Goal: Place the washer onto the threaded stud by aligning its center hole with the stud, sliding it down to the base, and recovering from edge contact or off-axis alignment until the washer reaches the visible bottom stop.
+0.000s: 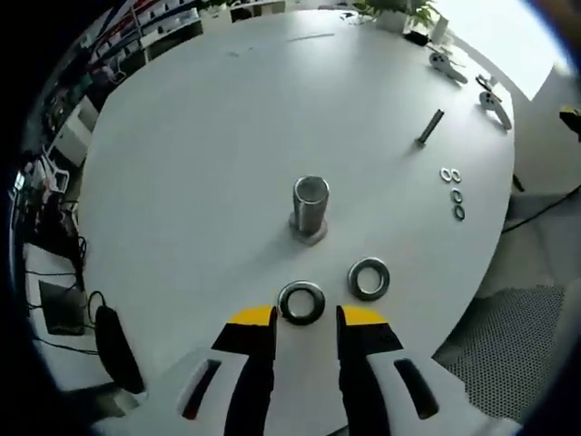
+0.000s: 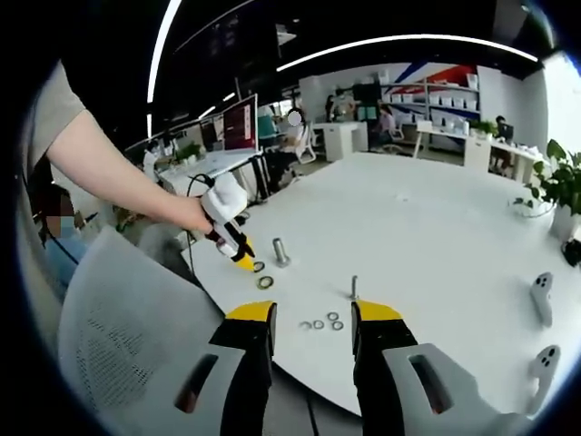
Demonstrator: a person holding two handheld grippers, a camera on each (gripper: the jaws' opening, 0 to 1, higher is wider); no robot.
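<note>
The threaded stud (image 1: 309,209) stands upright on its hex base in the middle of the white round table (image 1: 200,154). Two large steel washers lie flat in front of it. One washer (image 1: 301,302) lies just ahead of the gap between my left gripper's (image 1: 307,318) yellow-tipped open jaws. The other washer (image 1: 369,278) rests to its right. In the right gripper view, a hand holds the left gripper (image 2: 241,260) down beside the stud (image 2: 280,252) and the two washers (image 2: 265,282). My right gripper (image 2: 313,313) hovers open and empty off the table's near edge.
Three small washers (image 1: 456,194) and a dark rod (image 1: 429,127) lie toward the table's right side. Two white controllers (image 1: 493,104) sit at the far rim, near a potted plant (image 2: 554,186). A grey mesh chair (image 2: 118,336) stands by the table edge.
</note>
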